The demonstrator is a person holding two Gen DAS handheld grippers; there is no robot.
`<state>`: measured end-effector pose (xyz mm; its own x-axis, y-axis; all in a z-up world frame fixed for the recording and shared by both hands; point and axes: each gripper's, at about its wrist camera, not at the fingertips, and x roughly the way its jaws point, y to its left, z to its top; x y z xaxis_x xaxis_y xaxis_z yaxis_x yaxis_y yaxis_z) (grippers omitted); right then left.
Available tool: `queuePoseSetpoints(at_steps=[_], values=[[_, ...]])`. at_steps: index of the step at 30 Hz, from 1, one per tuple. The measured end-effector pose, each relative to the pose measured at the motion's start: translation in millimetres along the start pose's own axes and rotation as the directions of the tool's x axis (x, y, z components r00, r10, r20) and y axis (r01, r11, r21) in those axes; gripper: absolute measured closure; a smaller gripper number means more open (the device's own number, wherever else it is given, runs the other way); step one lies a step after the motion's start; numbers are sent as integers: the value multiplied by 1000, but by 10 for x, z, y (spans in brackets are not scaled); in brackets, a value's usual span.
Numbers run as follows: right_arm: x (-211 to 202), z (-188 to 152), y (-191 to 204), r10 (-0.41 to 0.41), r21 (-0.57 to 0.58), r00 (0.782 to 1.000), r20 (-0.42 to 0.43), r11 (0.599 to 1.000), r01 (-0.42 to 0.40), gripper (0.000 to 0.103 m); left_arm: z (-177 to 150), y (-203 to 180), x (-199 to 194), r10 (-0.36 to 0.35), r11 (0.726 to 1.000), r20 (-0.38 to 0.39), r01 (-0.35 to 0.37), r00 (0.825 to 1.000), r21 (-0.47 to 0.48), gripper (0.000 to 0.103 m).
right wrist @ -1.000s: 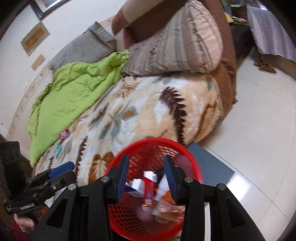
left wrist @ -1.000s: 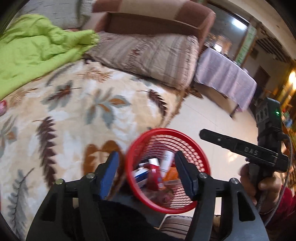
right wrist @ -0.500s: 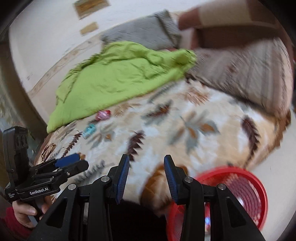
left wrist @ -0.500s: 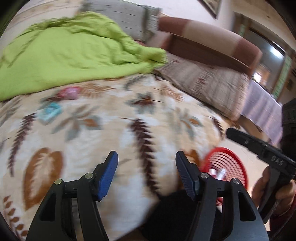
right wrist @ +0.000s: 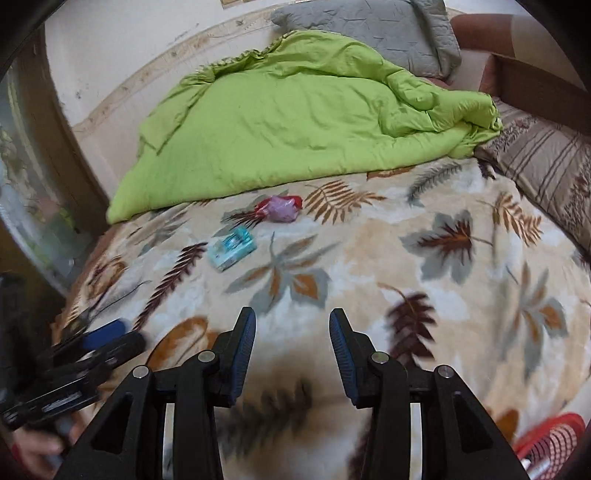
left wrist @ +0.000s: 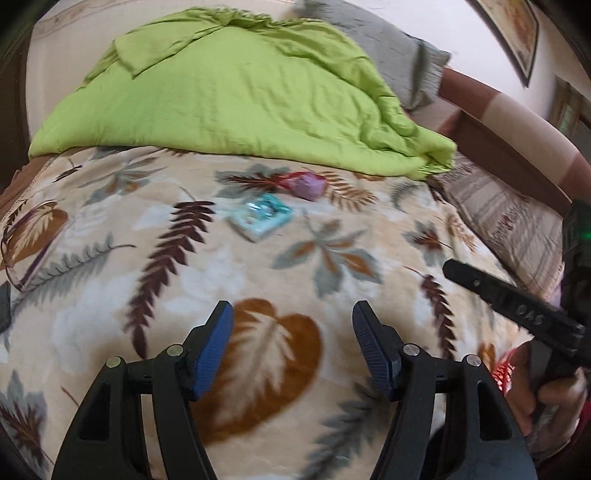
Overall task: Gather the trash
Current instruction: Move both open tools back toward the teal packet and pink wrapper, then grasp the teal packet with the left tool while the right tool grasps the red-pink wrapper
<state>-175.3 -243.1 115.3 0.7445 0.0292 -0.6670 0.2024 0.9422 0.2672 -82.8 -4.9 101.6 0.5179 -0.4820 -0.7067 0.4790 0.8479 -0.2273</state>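
Note:
A teal packet [left wrist: 260,218] [right wrist: 232,248] and a crumpled pink and red wrapper [left wrist: 306,184] [right wrist: 279,207] lie on the leaf-patterned blanket [left wrist: 332,258] [right wrist: 424,258], just in front of the green quilt. My left gripper [left wrist: 291,332] is open and empty, over the blanket, short of both pieces. My right gripper [right wrist: 292,334] is open and empty, also over the blanket. The red mesh basket [right wrist: 554,443] shows only at the lower right edge; a sliver of it [left wrist: 504,373] sits behind the right hand.
A green quilt [left wrist: 229,85] [right wrist: 303,110] covers the far half of the bed. A grey pillow [right wrist: 369,29] and a striped pillow [right wrist: 546,162] lie beyond. The brown headboard [left wrist: 517,122] runs along the right.
Both grippers have swung from above the red basket on the floor to over the bed. The basket has left the middle of both views; the teal packet and the wrapper now lie ahead.

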Motion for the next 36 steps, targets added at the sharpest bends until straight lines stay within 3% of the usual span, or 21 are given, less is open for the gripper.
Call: queuePoseSetpoints(at_steps=[3,10,15,18,21,23,25,28,30,32,35,36], values=[[241,-16,-19,7,70,1000,2,998,-7,58,197,120,201,22,999,-24,-22,999,24,29],[539,-167,-197,60,150,997,-45,987,-53,58,783,292,965,-25,999,-67,27,997,28,28],[572,-154,-317,68,183,997,-42,981,-59,58,1173,361,1631,-12,999,-106,17,994,48,28],[629,-153,-387,108,222,992,-61,971,-92,58,1272,496,1951,-16,1000,-147,18,989,9,28],[656,-150,-414,131,239,989,-67,964,-112,58,1241,516,2121,-125,992,-225,122,966,-28,28],[664,-144,-441,135,250,989,-67,962,-114,58,1158,377,2114,-142,987,-248,157,958,41,28],[665,-137,-472,146,262,987,-63,957,-125,58,1040,199,2094,-110,979,-267,151,957,139,28],[654,-127,-510,147,278,988,-52,952,-127,58,910,21,2103,12,967,-234,48,972,250,28],[654,-125,-516,145,284,988,-50,951,-125,58,861,2,2184,49,970,-232,9,972,242,35],[646,-124,-512,141,282,989,-48,952,-122,58,850,21,2201,98,974,-197,-54,976,220,51],[637,-120,-523,132,281,990,-44,953,-114,58,856,80,2099,111,987,-163,-89,980,136,69],[631,-119,-530,132,282,990,-42,953,-115,58,838,106,2031,109,990,-155,-94,982,101,70]])
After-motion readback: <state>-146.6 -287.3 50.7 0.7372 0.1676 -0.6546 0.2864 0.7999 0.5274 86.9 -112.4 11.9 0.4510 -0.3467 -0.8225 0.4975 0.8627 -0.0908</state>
